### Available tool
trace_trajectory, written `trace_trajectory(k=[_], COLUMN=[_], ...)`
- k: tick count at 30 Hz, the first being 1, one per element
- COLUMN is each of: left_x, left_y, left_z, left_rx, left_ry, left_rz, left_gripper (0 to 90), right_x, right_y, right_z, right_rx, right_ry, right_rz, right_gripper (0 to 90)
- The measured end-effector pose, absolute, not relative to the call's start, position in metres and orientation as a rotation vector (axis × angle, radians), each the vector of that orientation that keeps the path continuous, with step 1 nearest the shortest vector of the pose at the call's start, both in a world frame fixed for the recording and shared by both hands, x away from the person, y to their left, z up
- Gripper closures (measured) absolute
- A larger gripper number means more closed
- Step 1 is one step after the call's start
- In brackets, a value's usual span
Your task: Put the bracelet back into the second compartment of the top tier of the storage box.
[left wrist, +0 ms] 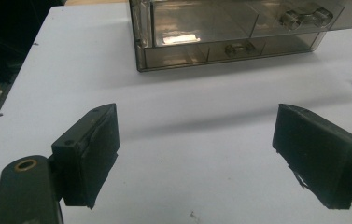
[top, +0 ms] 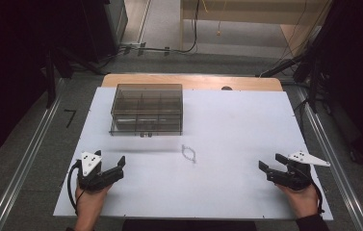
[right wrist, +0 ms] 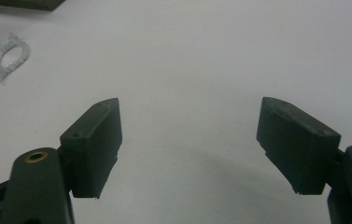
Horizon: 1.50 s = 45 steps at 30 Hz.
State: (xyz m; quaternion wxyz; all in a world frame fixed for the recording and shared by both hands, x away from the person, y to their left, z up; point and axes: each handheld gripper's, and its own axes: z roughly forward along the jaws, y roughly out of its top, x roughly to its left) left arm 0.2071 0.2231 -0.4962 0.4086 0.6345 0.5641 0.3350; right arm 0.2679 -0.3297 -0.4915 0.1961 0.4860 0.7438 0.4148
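While both hands rest at the bottom of the high view, the left gripper sits at lower left of the frame and the right gripper at lower right, well apart, each on the white counter. Both have their jaws spread wide with nothing between them; in each gripper view only bare counter lies in the gap.

A smoky clear box with inner compartments stands at upper centre-left of the high view, its lid down. In the left gripper view the box fills the top of the frame, with two small latches on its front.

A small loop of clear beads lies on the counter in the middle of the high view, just below and right of the box and touching neither gripper. The right gripper view shows the beads at upper left.
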Motion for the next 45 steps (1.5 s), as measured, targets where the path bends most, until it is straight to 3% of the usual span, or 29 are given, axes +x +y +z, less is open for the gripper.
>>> trace_trajectory(k=[45], left_x=[0.207], left_y=[0.225], left_z=[-0.497], left_rx=[1.588], left_ry=[1.436], left_rz=[0.833], left_gripper=[15.3], right_x=[0.272], right_y=[-0.287], right_z=[-0.494], right_rx=[1.235], right_ry=[2.204], right_rz=[1.160], right_gripper=[21.1])
